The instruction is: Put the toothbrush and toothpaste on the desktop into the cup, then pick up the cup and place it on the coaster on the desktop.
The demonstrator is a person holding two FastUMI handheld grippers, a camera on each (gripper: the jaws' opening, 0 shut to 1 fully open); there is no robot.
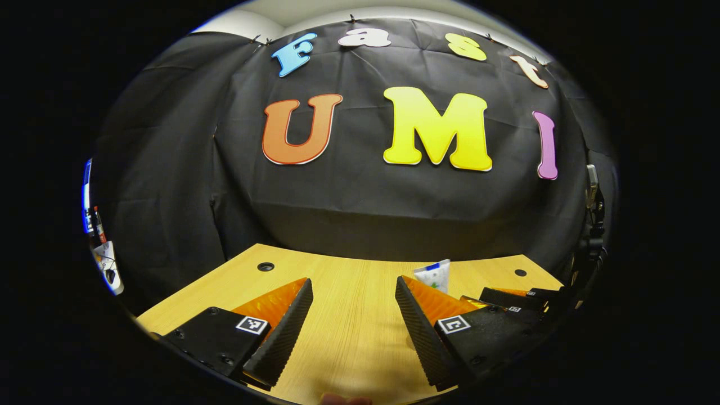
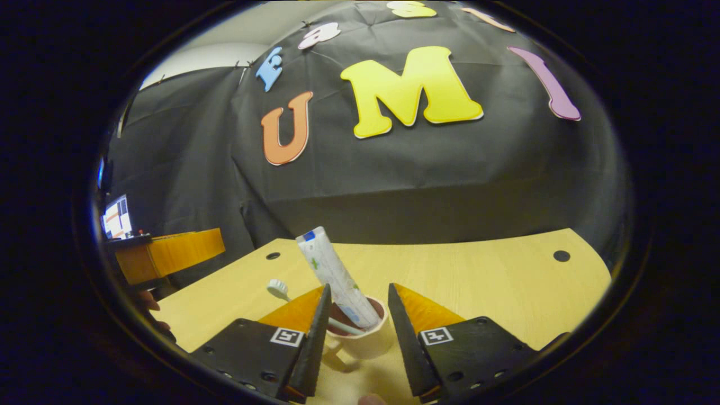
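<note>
- Left gripper view: the left claw [image 1: 351, 306] sits nearest, low over the wooden counter [image 1: 349, 337], its two fingers spread wide with bare wood between them and nothing held.
- Past its right finger, the top of one toothpaste [image 1: 434, 275] tube sticks up, and the right claw's body lies just beside it at the counter's right edge.
- Two round holes are in the counter's far corners.
- Right gripper view: the right claw [image 2: 355, 315] has its fingers either side of one cup [image 2: 363, 340]; whether both press its wall I cannot tell.
- The cup stands on the counter holding the toothpaste, tilted left, and one toothbrush [image 2: 278, 288] whose head pokes out leftward.
- The left claw [image 2: 169, 256] hangs well apart at far left.
</note>
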